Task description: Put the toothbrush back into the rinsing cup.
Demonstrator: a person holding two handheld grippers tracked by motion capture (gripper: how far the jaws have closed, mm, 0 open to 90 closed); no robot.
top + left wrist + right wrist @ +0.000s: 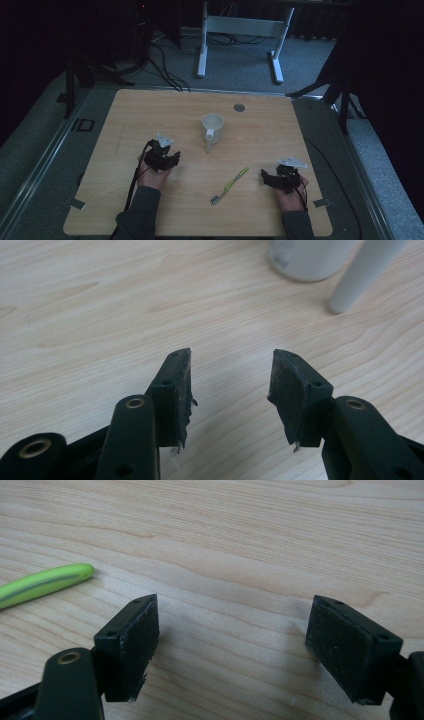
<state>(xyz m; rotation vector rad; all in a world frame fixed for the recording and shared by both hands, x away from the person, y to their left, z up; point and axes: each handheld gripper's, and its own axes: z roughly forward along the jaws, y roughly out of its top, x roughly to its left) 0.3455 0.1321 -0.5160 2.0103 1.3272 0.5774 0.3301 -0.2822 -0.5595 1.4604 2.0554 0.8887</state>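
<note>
White mug [212, 126] upright, handle toward left gripper [175, 159]; both grippers' jaws apart, empty.

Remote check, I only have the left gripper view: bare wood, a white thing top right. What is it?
Observer: A white cup with a long handle, standing mid-table, seen from the high view.
Operator: Anything else on the table?
Observer: A green toothbrush lies flat between the two hands, bristles toward the person.
Operator: Right gripper?
Observer: The right gripper has its jaws wide apart with nothing between them; the toothbrush handle tip lies just off to its left.
</note>
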